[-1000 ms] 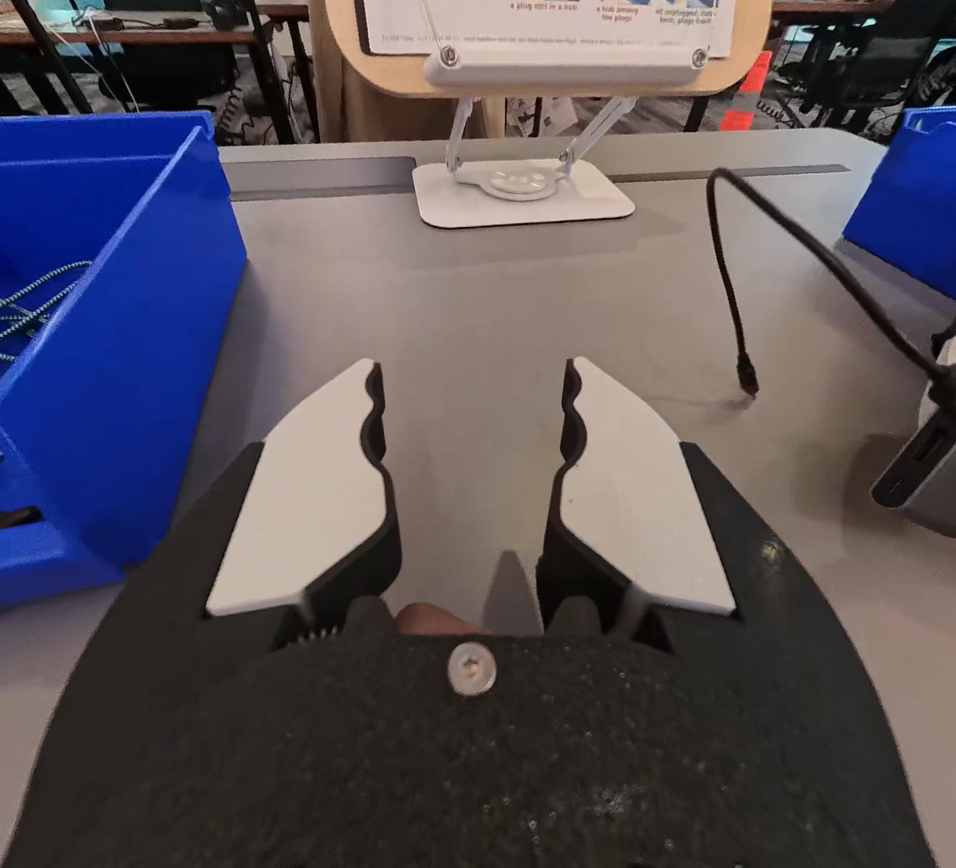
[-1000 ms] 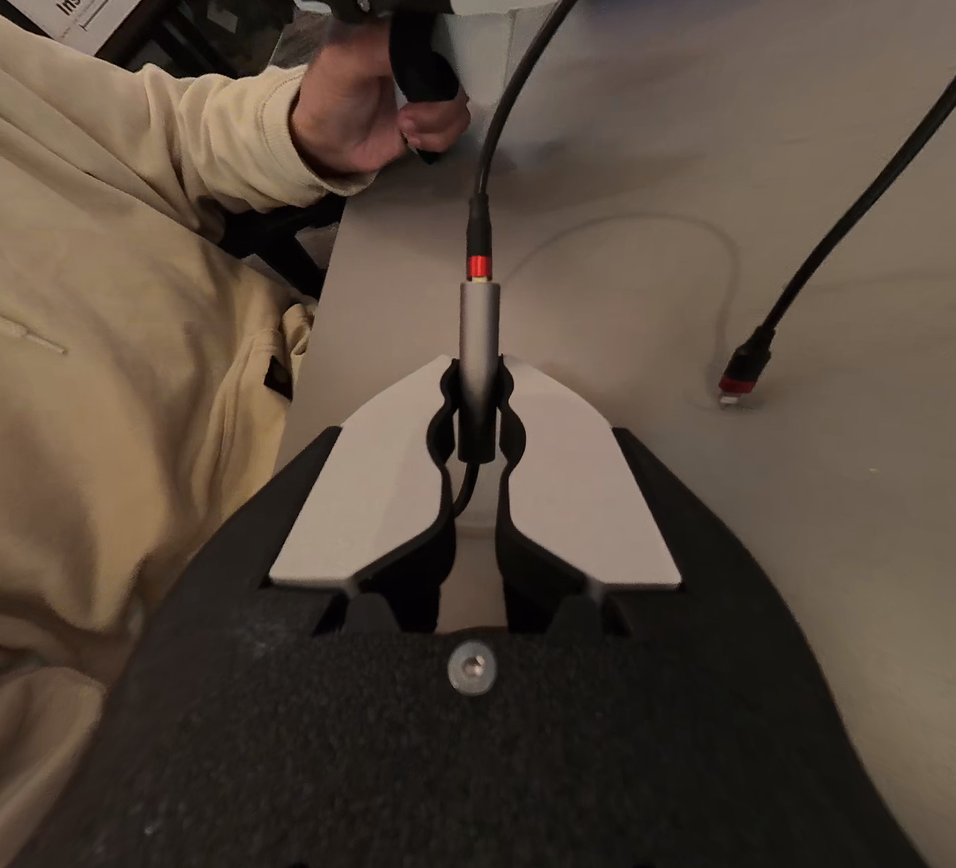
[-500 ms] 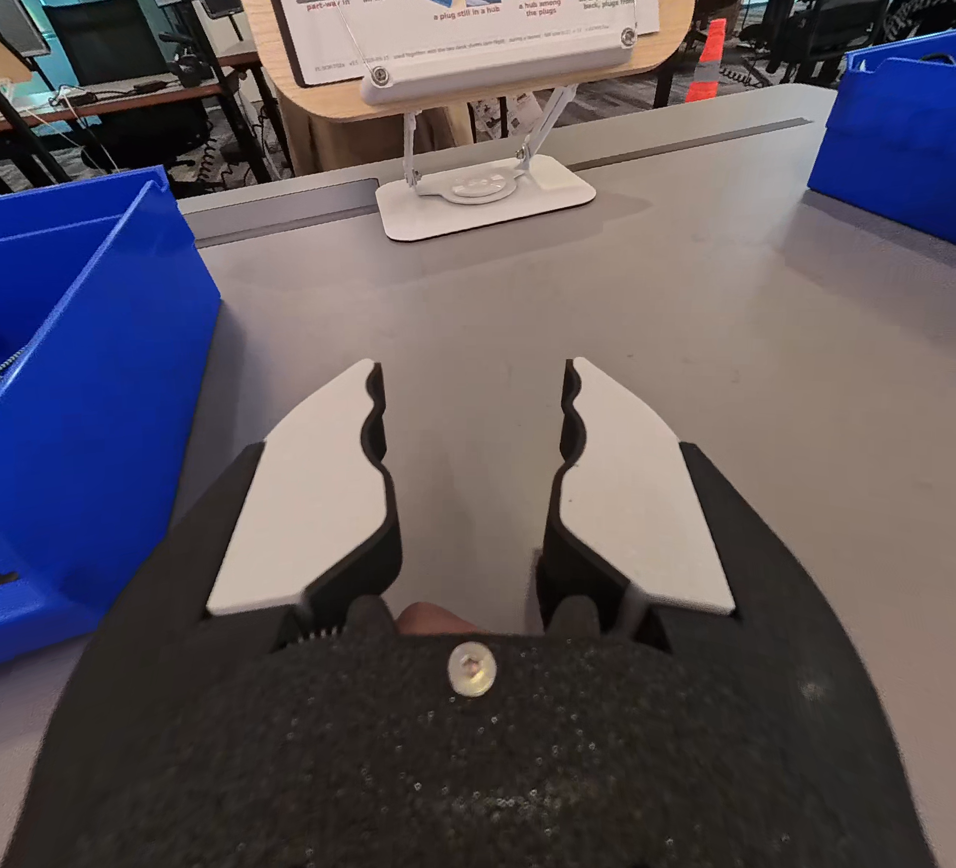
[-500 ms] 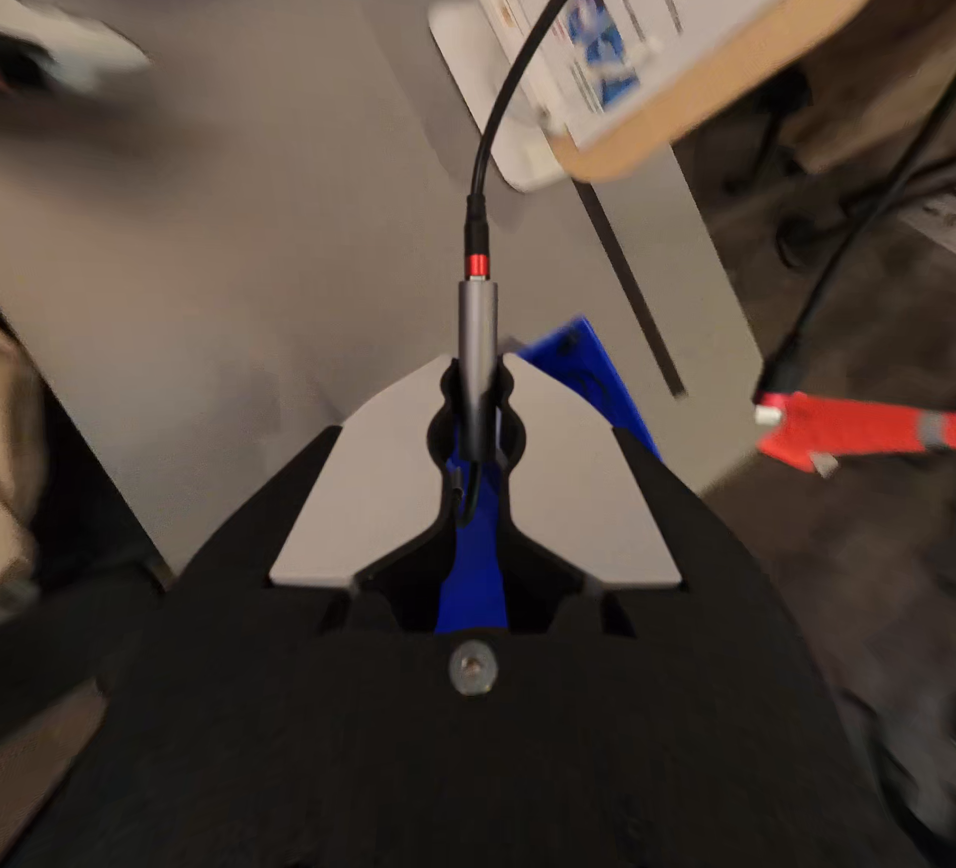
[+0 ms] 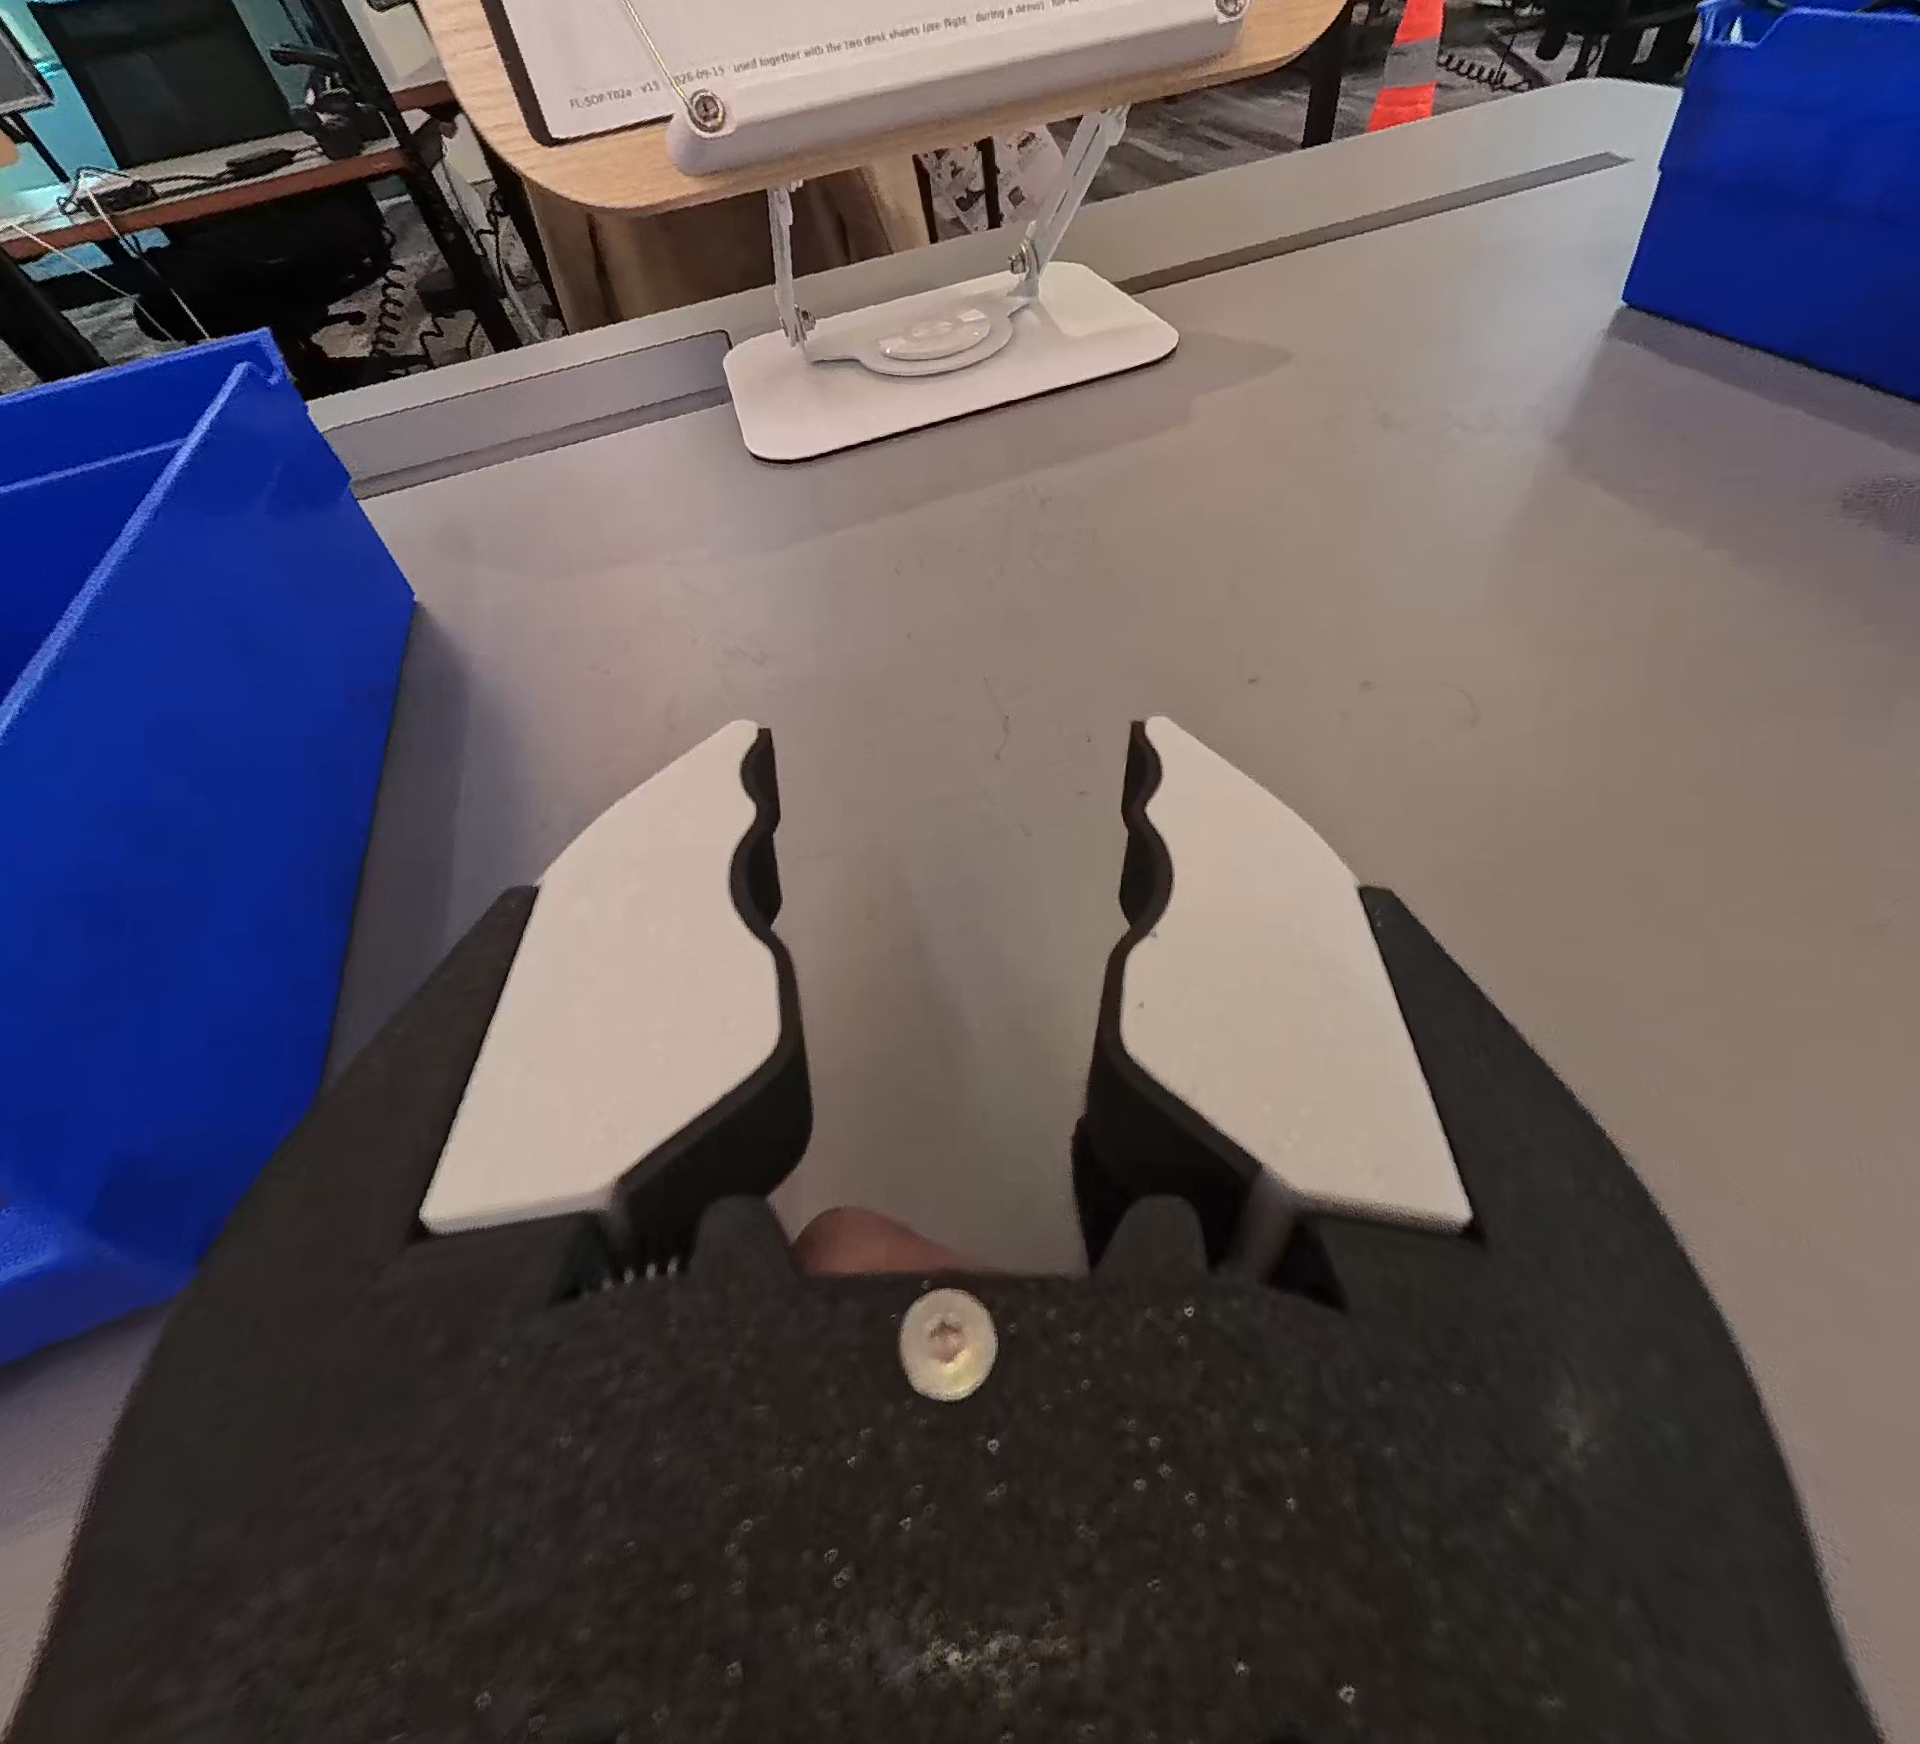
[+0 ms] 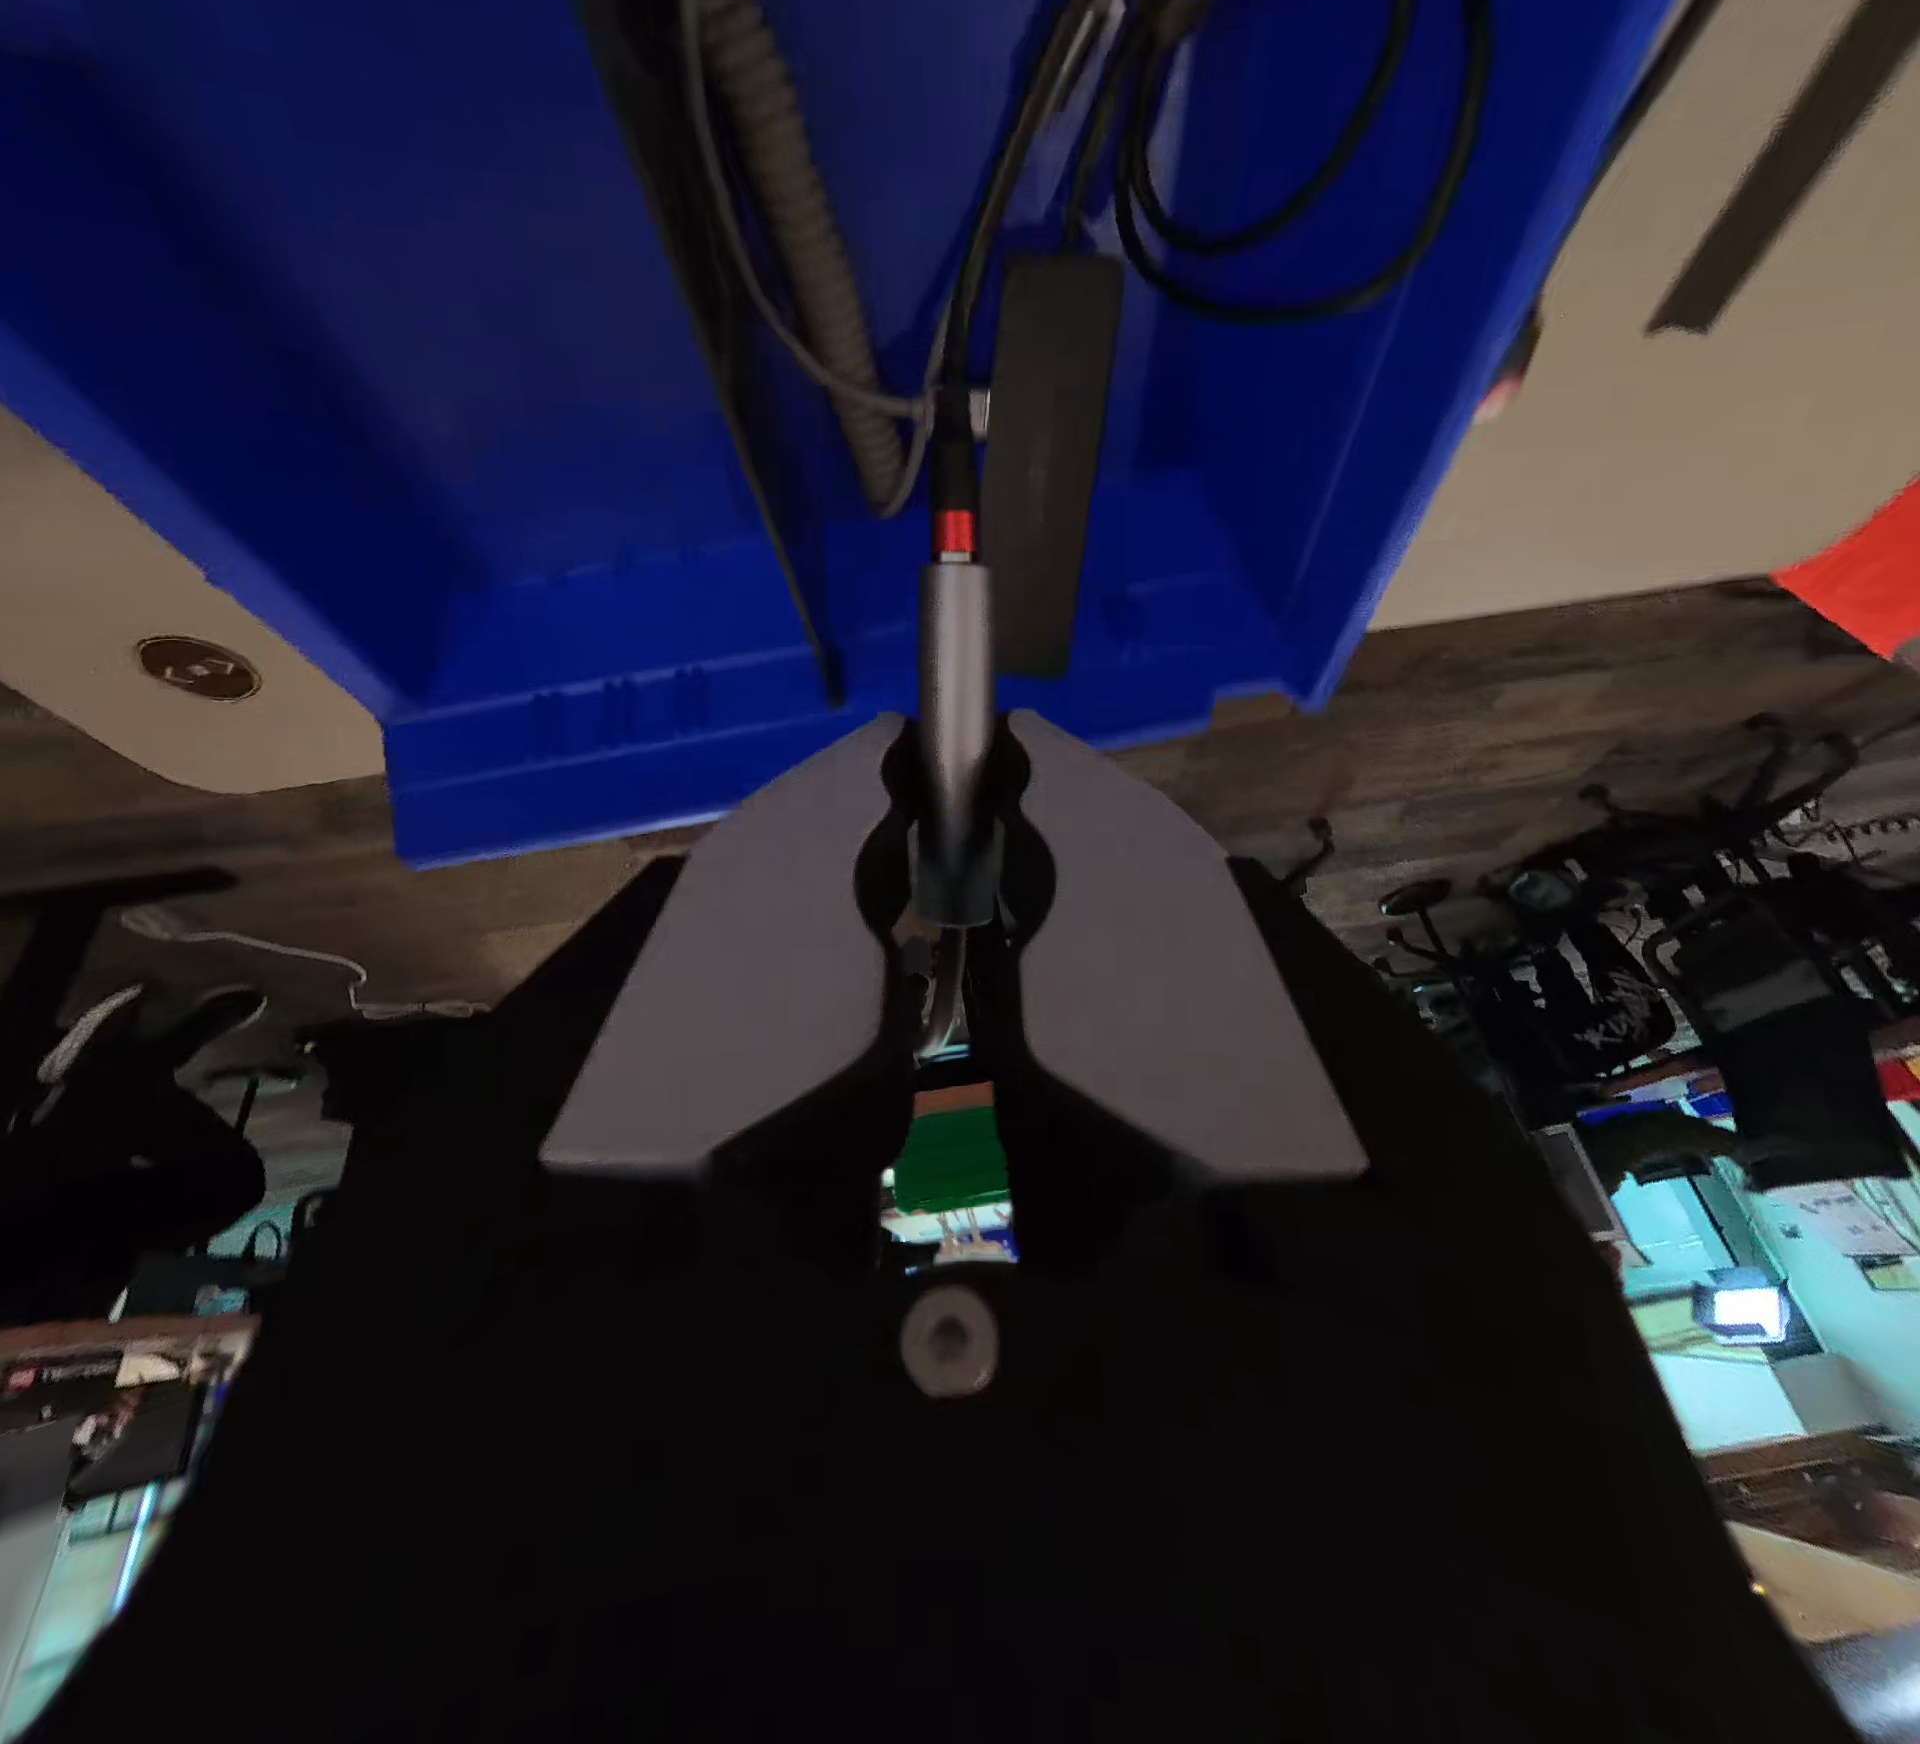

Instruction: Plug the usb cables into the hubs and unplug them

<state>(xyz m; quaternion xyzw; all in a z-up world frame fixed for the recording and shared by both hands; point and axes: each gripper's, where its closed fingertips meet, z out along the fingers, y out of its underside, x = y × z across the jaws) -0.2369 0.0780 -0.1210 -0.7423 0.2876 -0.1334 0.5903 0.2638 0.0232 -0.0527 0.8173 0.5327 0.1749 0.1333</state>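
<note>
My left gripper (image 5: 951, 749) has smooth matt white plastic fingers (image 5: 623, 998) on a grainy black body. Under it the grey table (image 5: 1351, 603) looks smooth, faintly scuffed. Beside it, the blue bin (image 5: 187, 759) is glossy plastic. My right gripper (image 6: 954, 738) clamps a brushed-metal hub (image 6: 956, 655).

A grey desk (image 5: 1351, 655) carries everything. The white stand base (image 5: 951, 369) sits near its far edge, beside a dark groove (image 5: 1351, 224) running along that edge. Left of the base, a blue bin (image 5: 187, 759) rests on the desk; right of the base, another blue bin (image 5: 1808, 188) stands at the desk's far right side.
</note>
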